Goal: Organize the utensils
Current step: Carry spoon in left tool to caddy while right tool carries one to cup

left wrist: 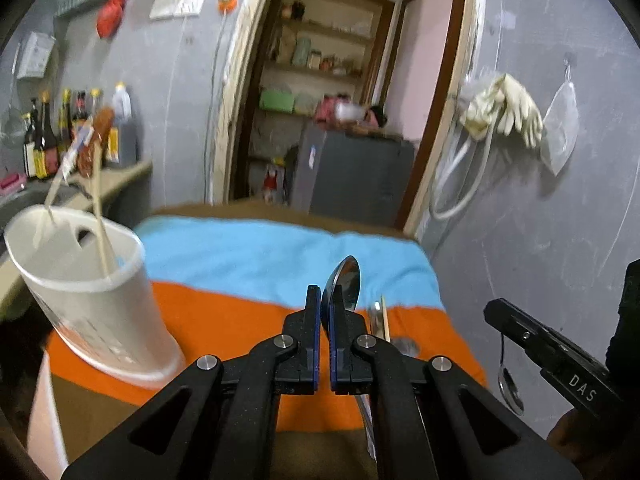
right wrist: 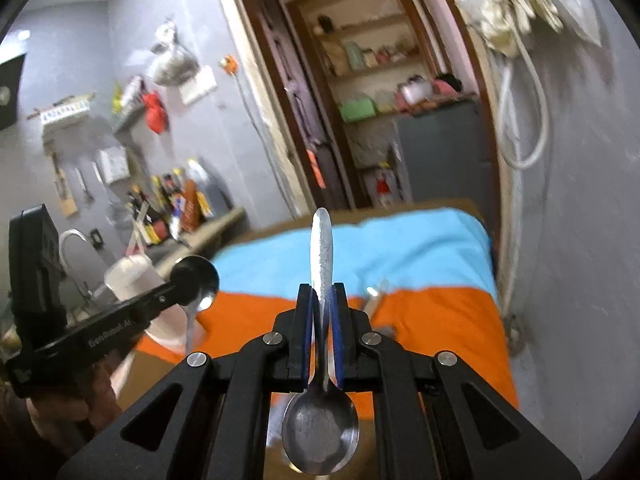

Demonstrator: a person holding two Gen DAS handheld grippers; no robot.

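Two spoons in hand, both lifted clear of the table. Left spoon point(left wrist: 344, 284) pinched at the neck by the left gripper point(left wrist: 325, 320), jaws pressed nearly together, bowl pointing up and forward; handle hanging below, seen in the right wrist view. Right spoon point(right wrist: 322, 360) clamped along its handle by the right gripper point(right wrist: 322, 320), jaws narrow, handle end forward, bowl back toward the camera. White holder point(left wrist: 96, 288) standing at the left edge of the table on the orange and blue cloth point(left wrist: 260, 256), chopsticks point(left wrist: 102, 236) already leaning inside. More cutlery point(left wrist: 380, 320), blurred, lying on the cloth near its right edge. Judged step: carry spoons to holder and drop in. To do well: take one spoon at a time, bring over the holder mouth, tip handle-down until near upright, avoid the chopsticks, lower before releasing. Risk: holder looks light and tall; a sideways knock or angled drop could topple it. Left grip near the bowl likely to swivel; move slowly.
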